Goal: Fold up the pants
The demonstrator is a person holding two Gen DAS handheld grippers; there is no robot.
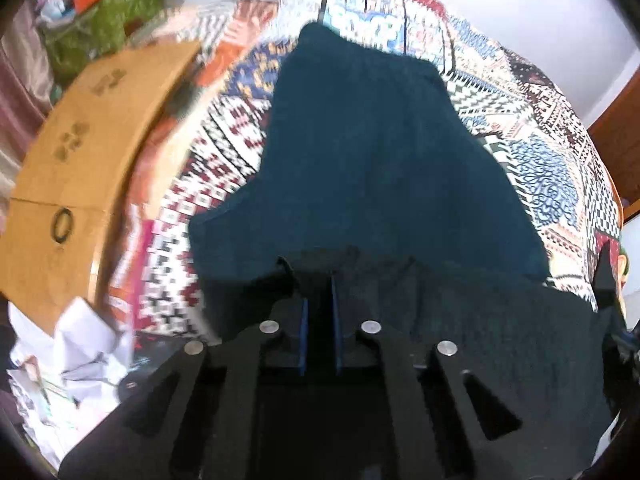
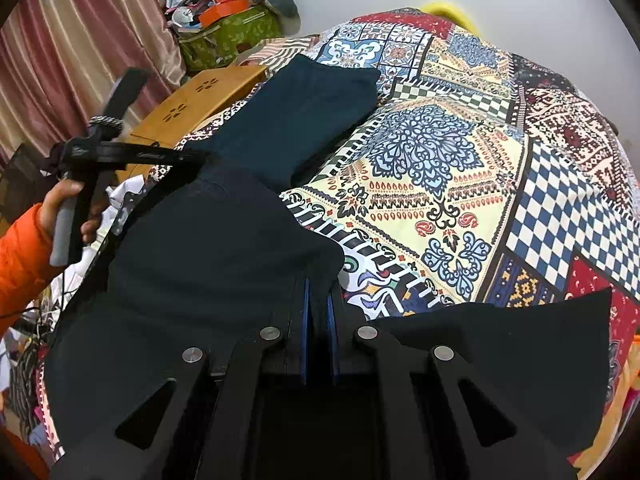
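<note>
Dark teal fabric pants (image 2: 304, 120) lie along the patterned patchwork bedspread (image 2: 460, 184), near end lifted; left gripper (image 1: 319, 280) and right gripper (image 2: 319, 284) each pinch its cloth; no legible writing.

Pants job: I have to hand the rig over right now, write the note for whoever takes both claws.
Left claw: shut on the near edge of the dark pants.
Right claw: shut on the same near edge, further right.
Pants: spread lengthwise on the patterned bedspread, far end lying flat, near end lifted in both claws.
Done: both near corners gripped.
Left: probably carry the near end over to the far end, lay it down, release, then smooth and fold again if needed.
</note>
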